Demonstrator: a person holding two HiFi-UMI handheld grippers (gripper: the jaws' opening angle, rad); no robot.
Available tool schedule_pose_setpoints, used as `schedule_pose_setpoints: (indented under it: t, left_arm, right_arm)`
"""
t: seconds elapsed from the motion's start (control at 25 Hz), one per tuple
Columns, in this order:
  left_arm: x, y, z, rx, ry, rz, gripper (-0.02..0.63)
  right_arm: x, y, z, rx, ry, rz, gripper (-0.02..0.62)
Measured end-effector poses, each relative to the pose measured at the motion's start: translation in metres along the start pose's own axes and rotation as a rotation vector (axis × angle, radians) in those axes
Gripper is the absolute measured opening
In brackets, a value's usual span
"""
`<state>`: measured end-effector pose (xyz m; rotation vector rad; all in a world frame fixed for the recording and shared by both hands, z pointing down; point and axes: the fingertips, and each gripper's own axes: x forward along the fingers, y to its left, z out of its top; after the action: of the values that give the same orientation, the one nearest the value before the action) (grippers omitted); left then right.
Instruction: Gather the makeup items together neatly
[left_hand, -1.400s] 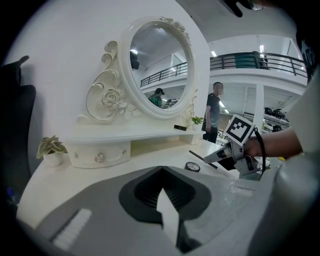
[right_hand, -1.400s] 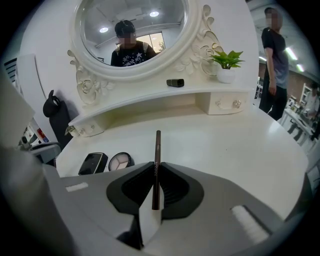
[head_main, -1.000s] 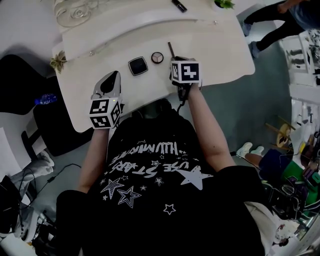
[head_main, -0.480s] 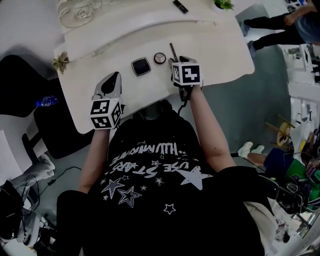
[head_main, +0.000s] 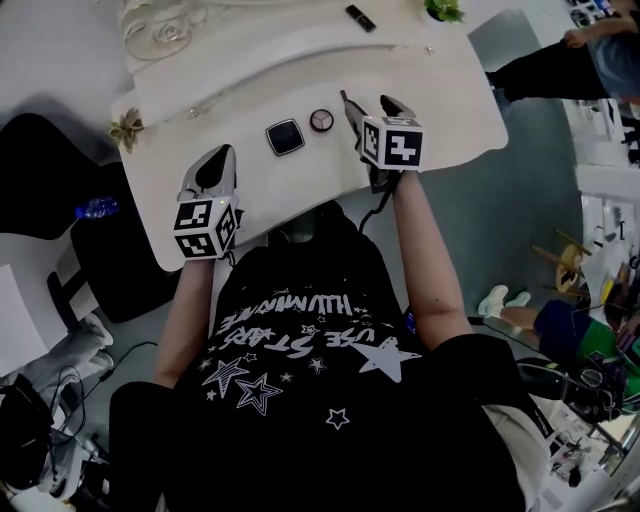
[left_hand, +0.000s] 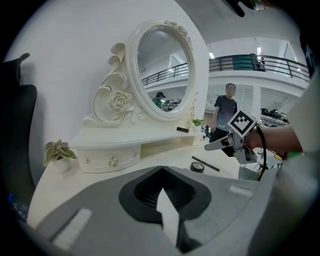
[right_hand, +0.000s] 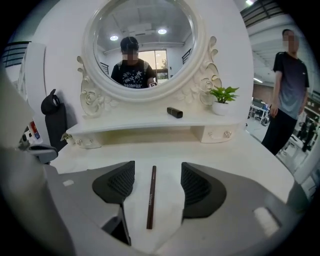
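A thin brown makeup pencil (right_hand: 150, 197) lies on the white dressing table (head_main: 440, 90), between the jaws of my right gripper (right_hand: 152, 187). Those jaws have just been opening and stand apart above the pencil, with the pads off it. In the head view, the right gripper (head_main: 375, 108) hovers just right of the pencil (head_main: 345, 102). A round compact (head_main: 321, 120) and a square black compact (head_main: 285, 137) lie to its left. My left gripper (head_main: 218, 167) rests shut and empty near the table's front left edge. From the left gripper view, I see the round compact (left_hand: 198, 167) and the pencil (left_hand: 206, 164).
An ornate white mirror (right_hand: 140, 45) stands on a raised shelf (right_hand: 150, 129) with drawers. A small black item (right_hand: 174, 112) and a potted plant (right_hand: 221, 100) sit on that shelf, and a small plant (head_main: 126, 127) is at the table's left. A person (right_hand: 287, 95) stands at the right.
My right gripper has opened, let go of the pencil and lifted up and slightly to the right. The pencil stays on the table. The left gripper has not moved.
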<state>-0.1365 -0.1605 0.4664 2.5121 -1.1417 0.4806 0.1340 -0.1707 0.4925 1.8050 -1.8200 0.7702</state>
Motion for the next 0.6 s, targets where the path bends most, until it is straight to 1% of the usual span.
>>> schedule_pose_setpoints:
  t: [0.2,0.44,0.6]
  left_arm:
    - [0.011,-0.002,0.011,-0.006,-0.012,0.045,0.000]
    - [0.028,-0.010,0.026,-0.034,-0.036,0.114,0.000]
    - [0.038,-0.014,0.035,-0.050,-0.051,0.161,0.000]
  right_arm:
    - [0.006,-0.022,0.032,-0.029,-0.051,-0.006,0.324]
    - [0.025,-0.046,0.082,-0.105,-0.096,0.024,0.324]
    - [0.042,-0.055,0.112,-0.134,-0.120,0.052,0.322]
